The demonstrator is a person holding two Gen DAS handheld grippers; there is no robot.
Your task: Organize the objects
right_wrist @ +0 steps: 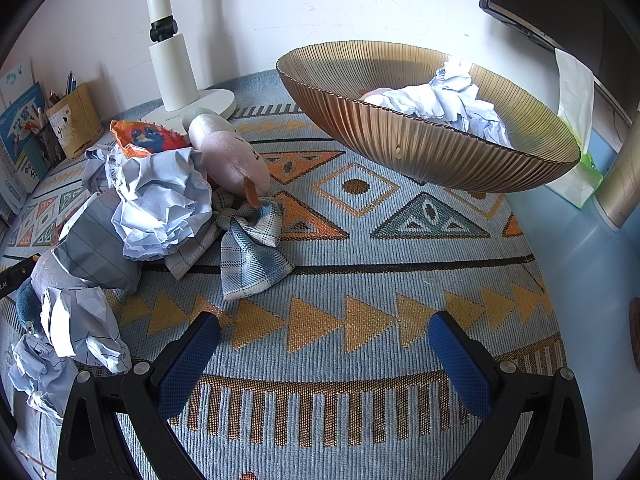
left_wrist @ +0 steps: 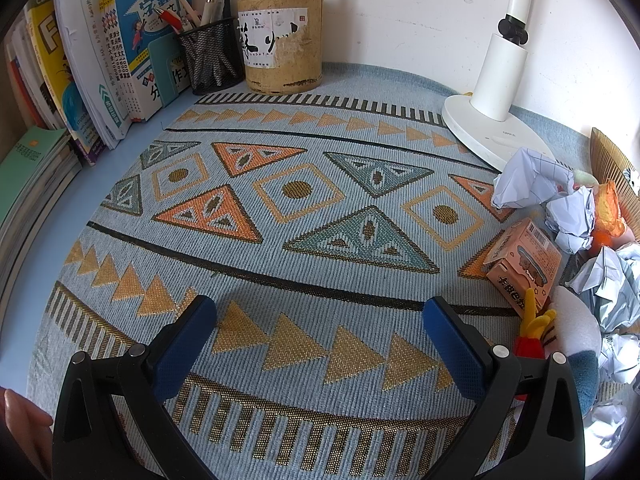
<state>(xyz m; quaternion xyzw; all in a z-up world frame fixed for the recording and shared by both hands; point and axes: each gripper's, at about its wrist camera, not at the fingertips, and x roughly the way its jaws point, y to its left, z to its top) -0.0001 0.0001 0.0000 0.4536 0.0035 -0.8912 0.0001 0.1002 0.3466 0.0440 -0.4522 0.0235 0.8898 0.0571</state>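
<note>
The left gripper [left_wrist: 320, 316] is wide open and holds nothing; its blue pads [left_wrist: 188, 344] hang above the patterned cloth [left_wrist: 304, 216] without touching any object. To its right lie an orange carton [left_wrist: 524, 260] and crumpled papers [left_wrist: 532, 180], near the white lamp base [left_wrist: 488, 132].

The right gripper [right_wrist: 324, 332] is also spread wide and empty, above the same cloth [right_wrist: 360, 280]. In front of it, to the left, is a pile of crumpled paper balls [right_wrist: 160, 208], a plaid fabric piece [right_wrist: 252, 248], a pink plush toy [right_wrist: 232, 156] and an orange snack bag [right_wrist: 144, 136]. The ribbed amber bowl [right_wrist: 420, 148] stands further right and already contains crumpled paper [right_wrist: 452, 104].
</note>
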